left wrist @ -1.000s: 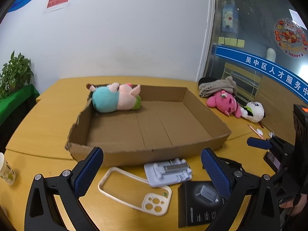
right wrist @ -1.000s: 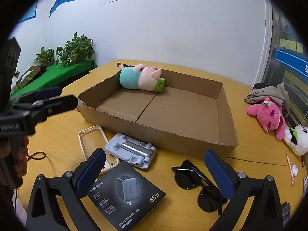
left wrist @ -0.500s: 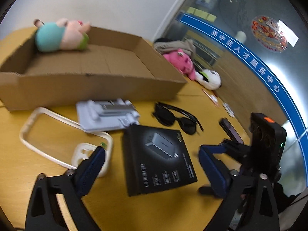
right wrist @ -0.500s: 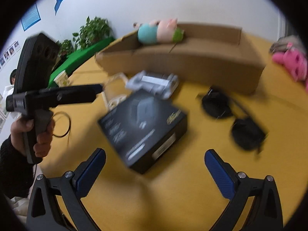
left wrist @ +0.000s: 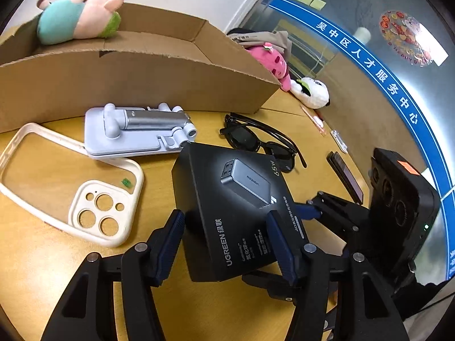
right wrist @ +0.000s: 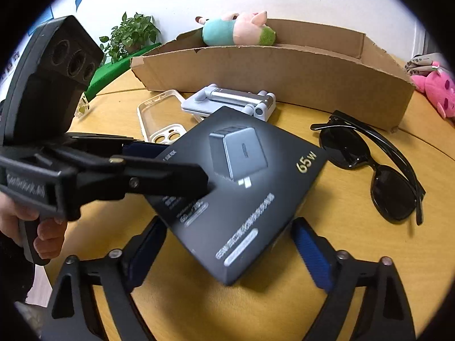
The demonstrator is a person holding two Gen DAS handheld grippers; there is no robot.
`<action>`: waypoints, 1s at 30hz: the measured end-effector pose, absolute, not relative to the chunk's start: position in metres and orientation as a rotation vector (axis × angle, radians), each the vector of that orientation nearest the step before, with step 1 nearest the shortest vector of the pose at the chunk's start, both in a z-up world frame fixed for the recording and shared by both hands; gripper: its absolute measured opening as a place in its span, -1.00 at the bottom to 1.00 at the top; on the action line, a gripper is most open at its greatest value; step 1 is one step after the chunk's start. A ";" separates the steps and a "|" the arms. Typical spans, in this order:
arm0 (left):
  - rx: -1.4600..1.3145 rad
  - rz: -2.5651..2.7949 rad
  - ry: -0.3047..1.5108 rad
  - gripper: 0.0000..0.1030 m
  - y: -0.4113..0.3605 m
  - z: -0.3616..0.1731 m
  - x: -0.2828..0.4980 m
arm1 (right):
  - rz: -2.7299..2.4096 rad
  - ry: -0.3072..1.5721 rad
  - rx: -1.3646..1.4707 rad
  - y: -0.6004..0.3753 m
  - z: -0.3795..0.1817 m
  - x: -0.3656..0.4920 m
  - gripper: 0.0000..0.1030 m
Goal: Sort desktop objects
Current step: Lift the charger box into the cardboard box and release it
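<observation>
Cardboard box point(left wrist: 136, 82) holds only the plush pig point(left wrist: 76, 18), while both grippers, left gripper point(left wrist: 226, 244) and right gripper point(right wrist: 227, 251), are closing around the black charger box point(left wrist: 236, 204), not yet clamped; case, stand, sunglasses wait.

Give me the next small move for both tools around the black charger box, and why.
Probably finish closing both before any lift. The black charger box sits between the fingers of the left tool and the right tool, both closing. It looks still flat on the table, and a gap shows beside the right tool's pads. The cardboard box behind is the likely destination.
</observation>
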State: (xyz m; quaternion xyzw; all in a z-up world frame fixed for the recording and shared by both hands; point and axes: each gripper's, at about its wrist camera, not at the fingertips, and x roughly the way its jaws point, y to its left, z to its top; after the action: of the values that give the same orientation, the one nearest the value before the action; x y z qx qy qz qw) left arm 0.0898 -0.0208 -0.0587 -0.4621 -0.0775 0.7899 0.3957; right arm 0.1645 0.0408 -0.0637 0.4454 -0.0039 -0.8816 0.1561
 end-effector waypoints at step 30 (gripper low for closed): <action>-0.753 2.333 -0.095 0.19 -0.080 0.097 0.064 | -2.586 0.133 0.908 0.000 0.075 0.099 0.59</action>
State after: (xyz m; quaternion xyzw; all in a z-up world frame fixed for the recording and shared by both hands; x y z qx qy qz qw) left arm 0.0644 -0.0796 0.0975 -0.2888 -0.0366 0.8953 0.3372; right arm 0.0988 -0.0001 0.0747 0.3244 0.0476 -0.9239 0.1973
